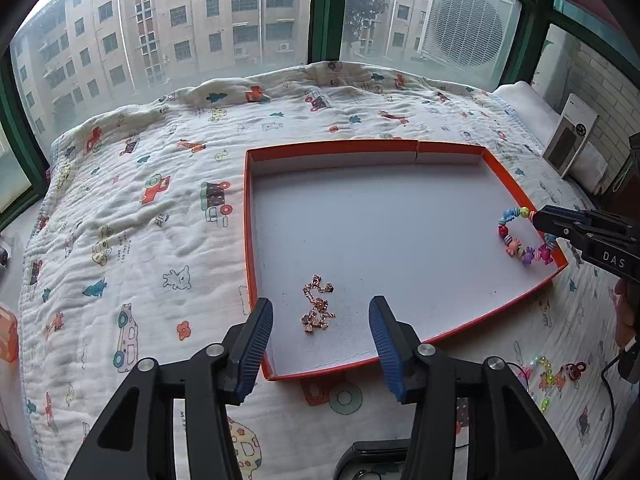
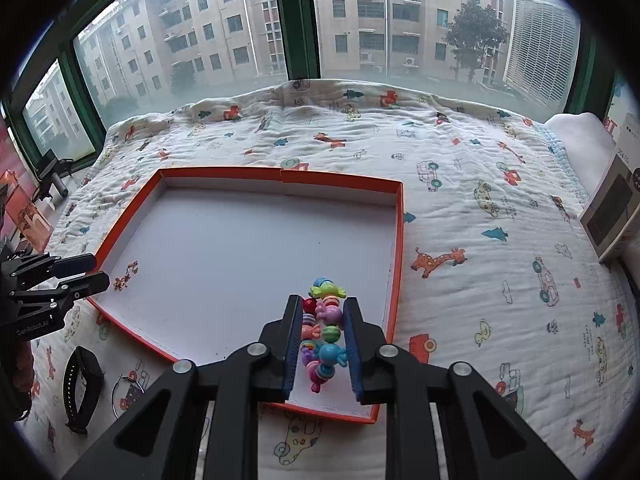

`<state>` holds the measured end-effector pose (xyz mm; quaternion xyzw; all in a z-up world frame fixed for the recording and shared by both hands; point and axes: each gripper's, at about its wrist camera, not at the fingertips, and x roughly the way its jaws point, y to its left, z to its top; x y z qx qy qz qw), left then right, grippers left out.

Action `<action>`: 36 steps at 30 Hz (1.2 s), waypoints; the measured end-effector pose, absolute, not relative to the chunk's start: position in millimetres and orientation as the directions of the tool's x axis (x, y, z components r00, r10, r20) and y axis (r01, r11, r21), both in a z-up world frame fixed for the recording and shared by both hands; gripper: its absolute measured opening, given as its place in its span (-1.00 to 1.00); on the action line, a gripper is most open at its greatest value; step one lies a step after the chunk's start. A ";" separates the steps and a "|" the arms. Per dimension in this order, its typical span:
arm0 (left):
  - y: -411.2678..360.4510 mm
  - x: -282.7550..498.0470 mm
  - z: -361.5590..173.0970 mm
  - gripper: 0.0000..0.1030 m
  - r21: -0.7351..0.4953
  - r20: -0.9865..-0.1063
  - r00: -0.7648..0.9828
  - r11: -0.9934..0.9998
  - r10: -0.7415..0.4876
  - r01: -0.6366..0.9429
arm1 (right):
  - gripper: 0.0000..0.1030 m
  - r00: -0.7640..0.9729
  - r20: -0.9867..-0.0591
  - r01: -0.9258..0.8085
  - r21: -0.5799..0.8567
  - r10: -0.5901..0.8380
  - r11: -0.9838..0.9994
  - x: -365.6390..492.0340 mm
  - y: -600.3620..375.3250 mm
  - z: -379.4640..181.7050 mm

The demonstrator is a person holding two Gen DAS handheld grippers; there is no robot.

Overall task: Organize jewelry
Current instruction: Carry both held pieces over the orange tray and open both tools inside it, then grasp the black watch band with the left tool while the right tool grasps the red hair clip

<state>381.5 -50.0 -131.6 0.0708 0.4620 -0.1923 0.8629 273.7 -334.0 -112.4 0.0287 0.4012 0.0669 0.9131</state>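
An orange-rimmed tray with a white floor lies on the quilt; it also shows in the right wrist view. A rose-gold chain necklace lies in its near left part, between the tips of my open, empty left gripper. The necklace also shows in the right wrist view. My right gripper is shut on a colourful bead bracelet over the tray's right side. From the left wrist view the bracelet hangs from the right gripper at the tray's right wall.
A patterned quilt covers the bed. A black smartwatch and a thin hoop lie left of the tray. More bead jewelry lies on the quilt to the right. A boxed item stands far right. A window is behind.
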 end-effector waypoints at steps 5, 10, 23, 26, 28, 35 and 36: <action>-46.2 366.5 -118.3 0.11 -0.051 -0.829 0.497 0.919 -0.257 0.390 | -0.13 0.686 -0.714 -0.097 0.101 0.140 0.990 262.2 -336.2 -98.8; -44.9 335.0 -104.5 0.38 -0.054 -0.829 0.492 0.915 -0.265 0.401 | 0.04 0.703 -0.694 -0.109 0.113 0.157 0.988 242.6 -334.5 -84.8; -60.1 268.8 -129.9 0.62 -0.032 -0.874 0.408 0.868 -0.265 0.495 | 0.14 0.691 -0.694 -0.146 0.138 0.201 0.980 186.2 -328.2 -83.7; -58.8 270.8 -137.3 0.62 -0.032 -0.878 0.401 0.867 -0.263 0.498 | 0.14 0.679 -0.704 -0.155 0.137 0.206 0.978 180.1 -326.3 -88.0; -57.5 273.2 -140.9 0.62 -0.033 -0.879 0.399 0.868 -0.262 0.496 | 0.14 0.670 -0.712 -0.156 0.140 0.209 0.978 177.4 -326.0 -91.6; -56.3 280.5 -149.8 0.52 -0.040 -0.878 0.396 0.866 -0.268 0.498 | 0.14 0.641 -0.736 -0.167 0.143 0.218 0.975 168.6 -324.4 -100.6; -56.1 280.7 -149.9 0.43 -0.043 -0.876 0.397 0.865 -0.273 0.500 | 0.14 0.637 -0.738 -0.169 0.148 0.222 0.975 166.9 -324.4 -102.0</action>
